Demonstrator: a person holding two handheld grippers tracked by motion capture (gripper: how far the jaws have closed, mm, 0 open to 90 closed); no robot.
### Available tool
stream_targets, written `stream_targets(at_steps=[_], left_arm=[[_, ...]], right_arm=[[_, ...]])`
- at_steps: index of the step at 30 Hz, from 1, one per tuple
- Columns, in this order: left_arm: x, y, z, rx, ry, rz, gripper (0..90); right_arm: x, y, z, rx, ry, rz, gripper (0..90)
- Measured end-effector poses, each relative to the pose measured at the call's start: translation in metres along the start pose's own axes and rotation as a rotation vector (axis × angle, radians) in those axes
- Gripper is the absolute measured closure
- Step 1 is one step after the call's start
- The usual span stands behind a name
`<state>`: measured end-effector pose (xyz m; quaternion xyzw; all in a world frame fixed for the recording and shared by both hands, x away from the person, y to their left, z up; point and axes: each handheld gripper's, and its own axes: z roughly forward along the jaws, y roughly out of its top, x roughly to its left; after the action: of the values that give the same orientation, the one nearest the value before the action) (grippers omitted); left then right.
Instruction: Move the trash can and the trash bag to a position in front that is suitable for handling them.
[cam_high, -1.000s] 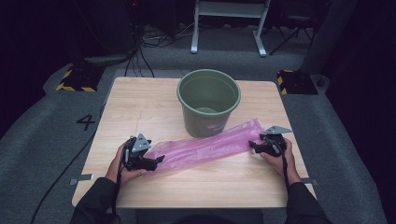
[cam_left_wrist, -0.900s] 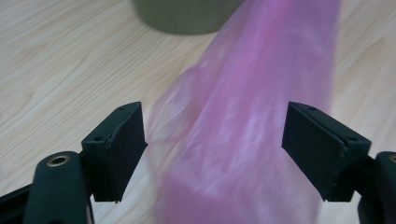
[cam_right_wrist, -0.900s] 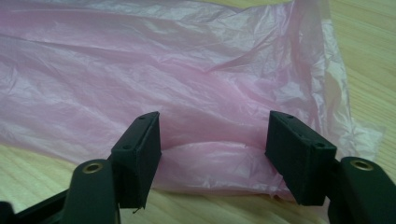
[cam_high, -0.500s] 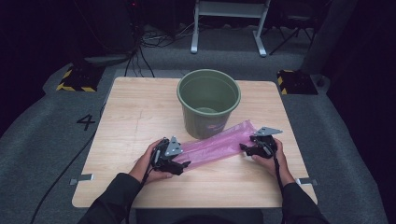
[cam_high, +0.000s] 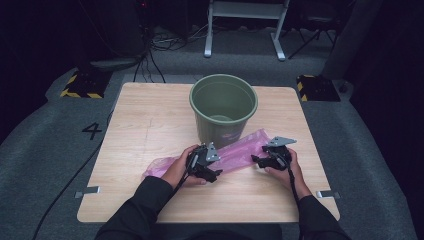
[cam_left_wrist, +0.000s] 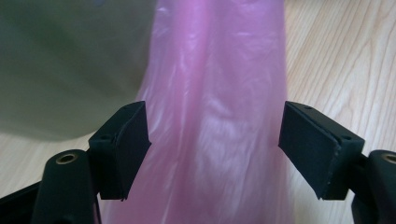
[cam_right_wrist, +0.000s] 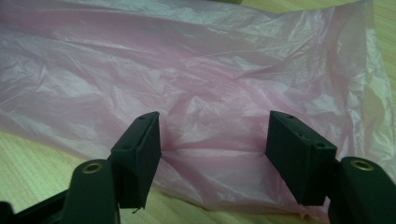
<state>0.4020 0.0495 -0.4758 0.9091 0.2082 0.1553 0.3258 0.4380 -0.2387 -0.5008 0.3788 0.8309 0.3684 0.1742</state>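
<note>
A pink bag was seen lying flat on the surface, stretched from the 8 o'clock side of the green bin to its 5 o'clock side and touching the bin's base. The left tongs were held wide apart astride the bag's middle, with nothing pinched. The right tongs were likewise spread at the bag's 3 o'clock end, the film between the jaws but not clamped.
</note>
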Motion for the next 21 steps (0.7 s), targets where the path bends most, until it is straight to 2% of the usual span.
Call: stream_targets(at_steps=[5, 7, 9, 12, 16, 17, 21], left_arm=[[0.001, 0.007, 0.009, 0.016, -0.02, -0.017, 24.1], [-0.002, 0.007, 0.015, 0.049, -0.034, 0.004, 23.8], [-0.002, 0.006, 0.017, 0.061, -0.047, 0.003, 23.0], [-0.001, 0.005, 0.017, 0.059, -0.066, -0.002, 25.2], [0.003, 0.002, 0.016, 0.07, -0.107, -0.027, 34.0], [0.004, 0.002, 0.016, 0.065, -0.116, -0.021, 36.0], [0.009, -0.001, 0.015, 0.056, -0.148, -0.047, 50.2]], right_arm=[[0.0, 0.0, 0.0, 0.0, 0.0, 0.001, 35.9], [0.0, 0.0, 0.0, 0.0, 0.002, 0.0, 35.9], [0.0, 0.0, 0.0, -0.001, 0.002, 0.0, 35.9], [0.0, 0.0, 0.0, 0.0, 0.003, -0.002, 35.9], [0.0, 0.0, -0.001, 0.003, 0.007, -0.003, 35.1], [0.0, 0.0, -0.001, 0.003, 0.009, -0.006, 34.6], [0.0, -0.002, -0.003, 0.004, 0.016, -0.005, 33.4]])
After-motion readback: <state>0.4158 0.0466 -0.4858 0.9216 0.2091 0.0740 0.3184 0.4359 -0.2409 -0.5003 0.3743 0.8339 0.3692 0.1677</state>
